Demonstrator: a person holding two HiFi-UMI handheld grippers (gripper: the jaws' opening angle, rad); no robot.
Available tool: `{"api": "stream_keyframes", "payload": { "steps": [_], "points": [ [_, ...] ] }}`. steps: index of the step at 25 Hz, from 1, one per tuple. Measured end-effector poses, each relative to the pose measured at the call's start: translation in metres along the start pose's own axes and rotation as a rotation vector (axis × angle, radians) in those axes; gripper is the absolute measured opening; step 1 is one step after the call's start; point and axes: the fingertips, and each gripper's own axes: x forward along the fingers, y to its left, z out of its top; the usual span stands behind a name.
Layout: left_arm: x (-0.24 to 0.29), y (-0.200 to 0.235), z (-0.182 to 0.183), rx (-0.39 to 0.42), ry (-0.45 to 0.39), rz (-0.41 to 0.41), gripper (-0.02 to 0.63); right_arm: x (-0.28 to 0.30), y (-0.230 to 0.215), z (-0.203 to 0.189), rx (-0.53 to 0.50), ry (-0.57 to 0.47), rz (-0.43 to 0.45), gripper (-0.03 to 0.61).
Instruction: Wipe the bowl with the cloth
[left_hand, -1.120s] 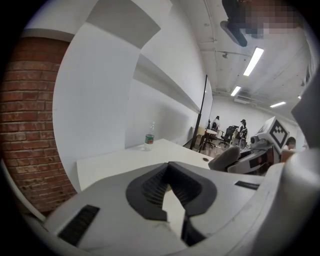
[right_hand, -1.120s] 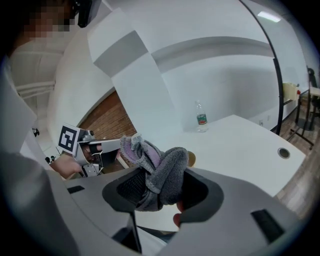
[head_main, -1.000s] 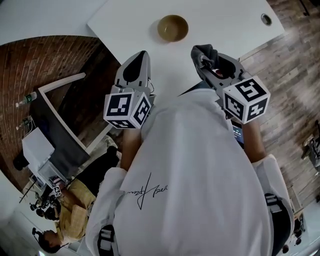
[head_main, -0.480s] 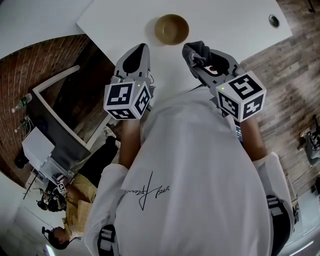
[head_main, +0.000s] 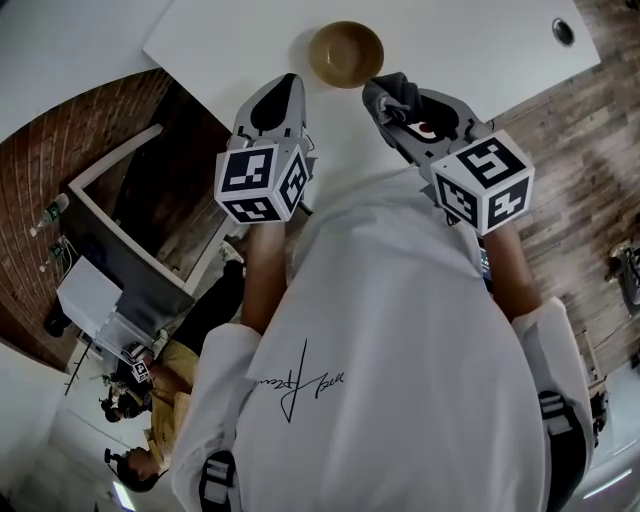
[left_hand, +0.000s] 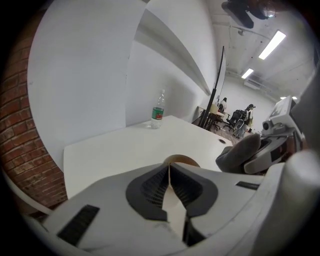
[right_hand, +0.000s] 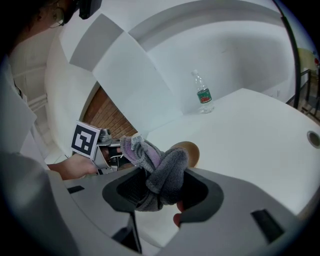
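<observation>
A brown bowl (head_main: 346, 53) stands empty on the white table (head_main: 470, 40), just ahead of both grippers. It shows again in the left gripper view as the bowl (left_hand: 181, 160) and in the right gripper view as the bowl (right_hand: 193, 151). My right gripper (head_main: 388, 98) (right_hand: 162, 189) is shut on a bunched grey and purple cloth (head_main: 402, 90) (right_hand: 161, 172), close to the bowl's right side. My left gripper (head_main: 284, 88) (left_hand: 169, 168) hovers by the bowl's left. Its jaws have just been opening slightly, but the tips still look together with nothing between them.
A water bottle (left_hand: 158, 115) (right_hand: 202, 95) stands at the far side of the table. A round cable hole (head_main: 563, 30) sits near the table's right corner. Brick floor (head_main: 90, 130) lies left of the table edge. People sit at desks (head_main: 140, 400) at lower left.
Both grippers have moved forward and down toward the bowl and now flank it closely. The cloth stays in the right gripper.
</observation>
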Motion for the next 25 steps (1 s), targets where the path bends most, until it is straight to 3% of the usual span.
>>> {"api": "stream_keyframes", "payload": {
  "steps": [8, 25],
  "points": [
    [0.022, 0.009, -0.01, 0.085, 0.061, 0.02, 0.02, 0.014, -0.01, -0.007, 0.016, 0.019, -0.045, 0.183],
    [0.058, 0.009, -0.014, 0.01, 0.095, -0.032, 0.057, 0.032, -0.013, -0.014, -0.028, 0.051, -0.064, 0.183]
  ]
}}
